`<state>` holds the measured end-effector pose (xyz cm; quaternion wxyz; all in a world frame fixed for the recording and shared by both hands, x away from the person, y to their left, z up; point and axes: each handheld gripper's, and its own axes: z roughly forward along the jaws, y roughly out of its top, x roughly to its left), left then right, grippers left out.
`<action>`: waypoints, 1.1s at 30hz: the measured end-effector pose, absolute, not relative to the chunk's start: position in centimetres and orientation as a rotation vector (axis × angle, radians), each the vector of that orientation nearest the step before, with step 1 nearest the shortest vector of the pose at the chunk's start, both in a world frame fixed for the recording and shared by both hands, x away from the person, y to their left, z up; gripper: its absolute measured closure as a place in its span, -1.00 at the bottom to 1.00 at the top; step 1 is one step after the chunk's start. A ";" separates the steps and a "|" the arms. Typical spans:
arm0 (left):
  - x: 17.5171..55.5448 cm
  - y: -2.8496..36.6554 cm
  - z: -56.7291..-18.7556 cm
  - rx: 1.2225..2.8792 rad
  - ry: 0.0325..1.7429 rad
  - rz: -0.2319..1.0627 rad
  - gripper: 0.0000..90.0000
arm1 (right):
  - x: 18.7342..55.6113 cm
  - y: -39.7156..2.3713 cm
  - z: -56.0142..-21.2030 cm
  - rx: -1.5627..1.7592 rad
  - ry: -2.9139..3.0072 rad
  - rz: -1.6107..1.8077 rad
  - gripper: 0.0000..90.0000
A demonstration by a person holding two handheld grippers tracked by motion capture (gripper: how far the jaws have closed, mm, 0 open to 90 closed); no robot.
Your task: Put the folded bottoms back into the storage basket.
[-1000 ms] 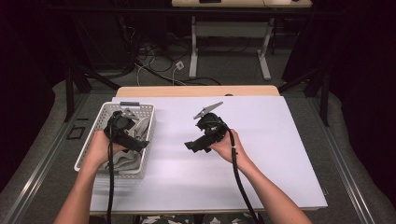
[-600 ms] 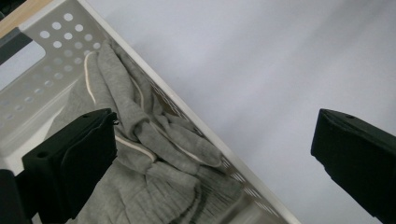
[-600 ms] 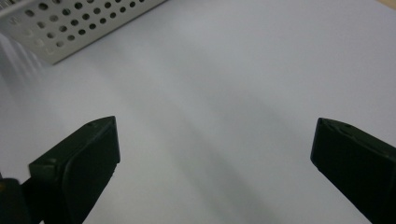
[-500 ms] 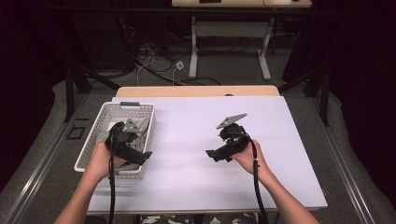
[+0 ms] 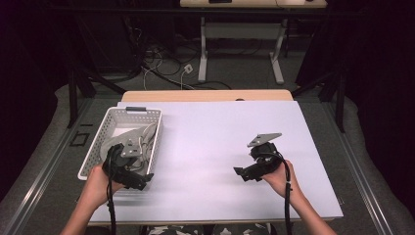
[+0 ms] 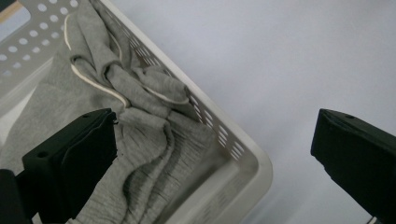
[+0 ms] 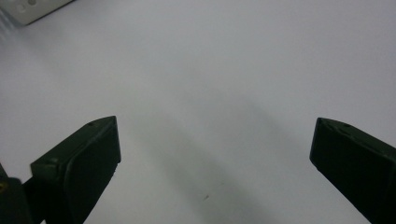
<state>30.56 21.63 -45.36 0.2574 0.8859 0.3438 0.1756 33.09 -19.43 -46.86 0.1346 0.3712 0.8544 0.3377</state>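
Observation:
A white perforated basket (image 5: 90, 155) stands at the table's left and holds a crumpled grey garment (image 5: 143, 135) with pale trim. My left gripper (image 5: 141, 181) hovers at the basket's near right corner, open with nothing between its fingers. In the left gripper view the left gripper (image 6: 215, 122) has its jaws wide apart, one over the grey garment (image 6: 140, 149) and one over bare table, with the basket's rim (image 6: 243, 154) between them. My right gripper (image 5: 243, 174) is open above the white tabletop, right of centre. In the right gripper view the right gripper (image 7: 215, 126) holds nothing.
The white tabletop (image 5: 215, 137) spreads wide between the two grippers and to the far side. A corner of the basket (image 7: 32, 10) shows at the upper left of the right gripper view. Beyond the table are desk legs and cables (image 5: 166, 63) on a dark floor.
My left gripper has drawn back out of the basket toward its near right corner. My right gripper has moved right and nearer to the person. The grippers are farther apart.

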 end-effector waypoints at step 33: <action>25.6 23.4 -48.3 2.338 0.942 0.509 -1.00 | 26.9 -24.5 -49.5 1.101 2.399 0.920 -0.97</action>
